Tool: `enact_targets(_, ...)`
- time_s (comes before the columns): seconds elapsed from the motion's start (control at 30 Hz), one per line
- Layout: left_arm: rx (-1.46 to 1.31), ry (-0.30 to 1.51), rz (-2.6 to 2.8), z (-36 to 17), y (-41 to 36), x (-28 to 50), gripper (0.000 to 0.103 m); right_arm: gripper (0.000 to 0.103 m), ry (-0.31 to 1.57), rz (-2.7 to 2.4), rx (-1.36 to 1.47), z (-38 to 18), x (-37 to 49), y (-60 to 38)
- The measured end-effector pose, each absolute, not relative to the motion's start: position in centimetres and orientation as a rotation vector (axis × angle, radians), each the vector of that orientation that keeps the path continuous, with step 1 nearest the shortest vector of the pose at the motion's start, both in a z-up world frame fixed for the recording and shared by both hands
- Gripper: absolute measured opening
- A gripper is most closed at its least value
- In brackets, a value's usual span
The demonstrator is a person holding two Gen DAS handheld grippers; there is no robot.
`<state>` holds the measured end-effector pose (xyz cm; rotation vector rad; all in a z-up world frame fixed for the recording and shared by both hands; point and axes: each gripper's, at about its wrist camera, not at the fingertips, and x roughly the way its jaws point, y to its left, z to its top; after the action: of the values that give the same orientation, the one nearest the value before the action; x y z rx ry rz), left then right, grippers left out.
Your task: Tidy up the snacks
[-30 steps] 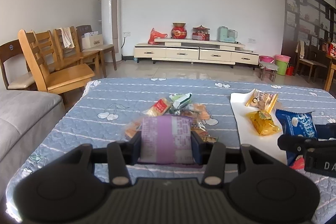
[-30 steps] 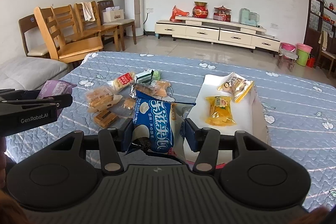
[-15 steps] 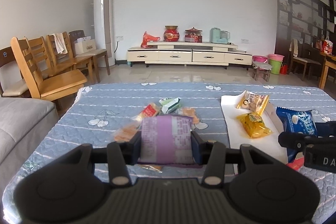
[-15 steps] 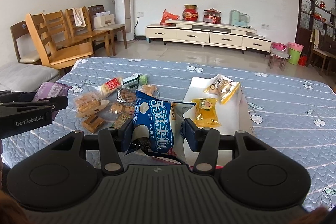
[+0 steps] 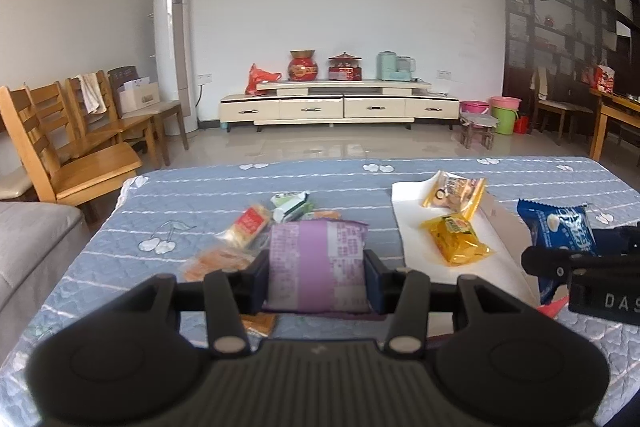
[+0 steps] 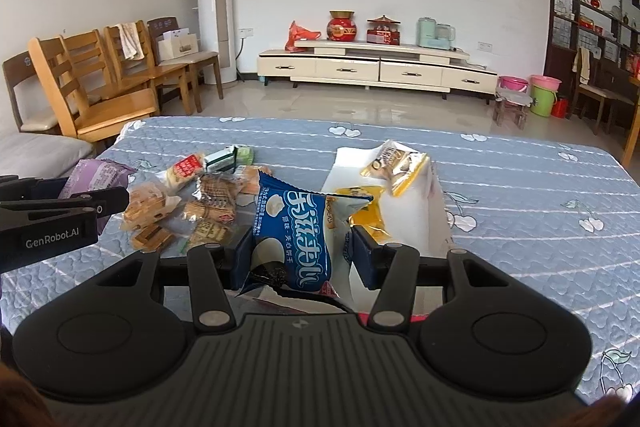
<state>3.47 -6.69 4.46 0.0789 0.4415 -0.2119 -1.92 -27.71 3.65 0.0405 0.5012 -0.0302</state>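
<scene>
My left gripper (image 5: 317, 277) is shut on a purple snack packet (image 5: 318, 263) and holds it above the blue quilted table (image 5: 200, 195). My right gripper (image 6: 298, 253) is shut on a blue biscuit packet (image 6: 296, 239), also held above the table near a white tray (image 6: 404, 215). The tray (image 5: 404, 227) holds a yellow packet (image 5: 456, 239) and a gold packet (image 5: 456, 189). A heap of loose small snacks (image 6: 200, 203) lies on the table left of the tray. The blue packet (image 5: 560, 235) and right gripper show at the right in the left wrist view.
Wooden chairs (image 6: 96, 91) stand beyond the table's left side, a grey sofa (image 5: 28, 251) at the near left. A TV cabinet (image 6: 376, 71) stands by the far wall. The left gripper (image 6: 52, 215) is at the left edge of the right wrist view.
Both grippers have risen a little and tilted up with their packets still gripped; the table and snacks sit lower in both views. Both grips are unchanged.
</scene>
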Motion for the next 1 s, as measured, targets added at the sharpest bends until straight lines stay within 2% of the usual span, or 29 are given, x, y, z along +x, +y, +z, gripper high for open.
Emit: enact_targets(1.0,0.123,0.483,-0.356,3.7,-13.9,6.1,0.046,0.063,0.531,-0.147,0.097,2.9,0.2,-29.8)
